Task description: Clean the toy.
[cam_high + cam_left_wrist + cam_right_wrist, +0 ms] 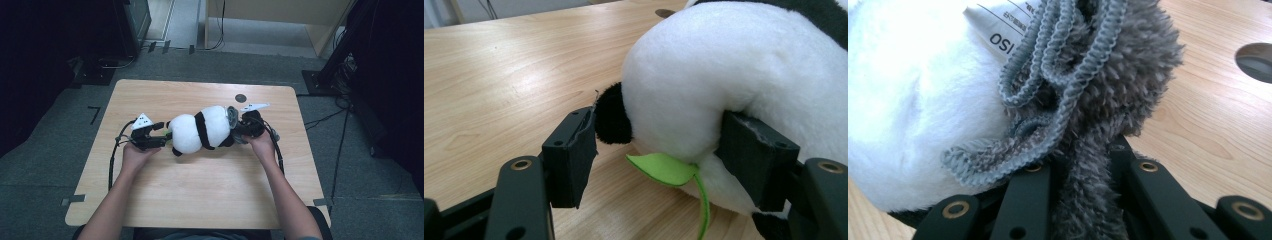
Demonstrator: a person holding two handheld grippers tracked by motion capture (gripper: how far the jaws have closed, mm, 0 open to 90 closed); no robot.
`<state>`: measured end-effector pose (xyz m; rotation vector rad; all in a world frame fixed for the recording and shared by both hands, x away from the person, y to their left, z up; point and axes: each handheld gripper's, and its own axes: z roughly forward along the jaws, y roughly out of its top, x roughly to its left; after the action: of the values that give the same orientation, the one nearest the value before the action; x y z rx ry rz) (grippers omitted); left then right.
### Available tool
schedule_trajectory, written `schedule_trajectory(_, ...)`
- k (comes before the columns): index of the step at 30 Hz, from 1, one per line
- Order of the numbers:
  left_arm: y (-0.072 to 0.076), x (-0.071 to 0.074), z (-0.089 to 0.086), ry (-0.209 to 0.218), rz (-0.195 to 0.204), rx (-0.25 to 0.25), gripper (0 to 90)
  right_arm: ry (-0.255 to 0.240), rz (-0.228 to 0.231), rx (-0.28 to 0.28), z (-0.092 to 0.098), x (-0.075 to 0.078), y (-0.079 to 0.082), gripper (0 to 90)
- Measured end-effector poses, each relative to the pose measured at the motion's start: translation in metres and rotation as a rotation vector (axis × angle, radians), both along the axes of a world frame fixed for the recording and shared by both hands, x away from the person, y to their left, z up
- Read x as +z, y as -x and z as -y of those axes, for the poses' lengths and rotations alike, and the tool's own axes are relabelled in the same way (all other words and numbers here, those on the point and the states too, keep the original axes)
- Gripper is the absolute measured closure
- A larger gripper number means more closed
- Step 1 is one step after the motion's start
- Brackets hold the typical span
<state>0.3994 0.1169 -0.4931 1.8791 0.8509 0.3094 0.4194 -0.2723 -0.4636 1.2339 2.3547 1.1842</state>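
A plush panda (202, 131) lies on its side near the middle of the desk (200, 190), a little toward the far edge, with its head end pointing to the person's left. A grey fluffy cloth (233, 117) is bunched against its right end.

The left hand-held gripper (159, 136) comes in level from the left. In the left gripper view its jaws stand spread around the panda's white head (734, 75): one pad (754, 150) presses into the white plush, the other (571, 155) sits at the black ear (613, 120), and I cannot tell whether it touches it. A green felt leaf (664, 169) hangs from the head between the jaws, down toward the desk.

The right hand-held gripper (241, 131) meets the panda from the right. In the right gripper view its jaws are pressed together on a strip of the grey cloth (1083, 100), which fans out above them against the white plush (913, 100); a printed label (998, 30) pokes out behind.

A wide band of bare desk lies between the panda and the near edge, crossed by both forearms. Bare wood also runs to the left and right edges. A dark round hole (241, 98) sits near the far edge, just beyond the right hand-held gripper.
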Motion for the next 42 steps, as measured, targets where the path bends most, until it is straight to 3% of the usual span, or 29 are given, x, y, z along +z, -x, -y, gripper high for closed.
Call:
schedule_trajectory(3, 0.000, -0.002, 0.000, 0.013, -0.006, -0.033, 32.0, -0.029, -0.017, 0.010, 0.000, 0.000, -0.006, 79.4)
schedule_trajectory(8, 0.002, -0.005, 0.001, -0.002, 0.028, -0.110, 26.0, 0.000, 0.007, 0.015, -0.008, 0.001, -0.013, 79.7)
schedule_trajectory(11, 0.000, -0.008, 0.001, 0.011, 0.017, -0.128, 19.0, 0.010, 0.001, 0.009, -0.011, 0.003, -0.017, 79.8)
schedule_trajectory(16, 0.001, -0.008, 0.004, 0.033, -0.006, -0.131, 17.3, 0.030, 0.014, -0.001, -0.018, 0.004, -0.023, 79.9)
schedule_trajectory(20, 0.003, -0.007, 0.008, 0.031, -0.002, -0.148, 16.9, 0.028, -0.008, -0.007, -0.021, 0.004, -0.032, 80.0)
schedule_trajectory(24, 0.005, -0.009, 0.012, 0.044, -0.021, -0.189, 12.3, 0.027, -0.003, -0.021, -0.027, 0.004, -0.035, 80.0)
schedule_trajectory(31, 0.007, -0.015, 0.021, 0.069, -0.061, -0.279, 8.1, -0.017, 0.002, -0.049, -0.032, 0.000, -0.037, 80.1)
schedule_trajectory(36, 0.010, -0.013, 0.025, 0.065, -0.062, -0.309, 15.4, -0.030, 0.006, -0.069, -0.034, -0.001, -0.039, 80.0)
schedule_trajectory(39, 0.012, -0.011, 0.024, 0.056, -0.064, -0.319, 29.8, -0.037, 0.006, -0.072, -0.033, -0.002, -0.040, 79.9)
schedule_trajectory(42, 0.014, -0.006, 0.026, 0.048, -0.103, -0.313, 40.0, -0.029, 0.006, -0.079, -0.032, -0.001, -0.040, 79.6)
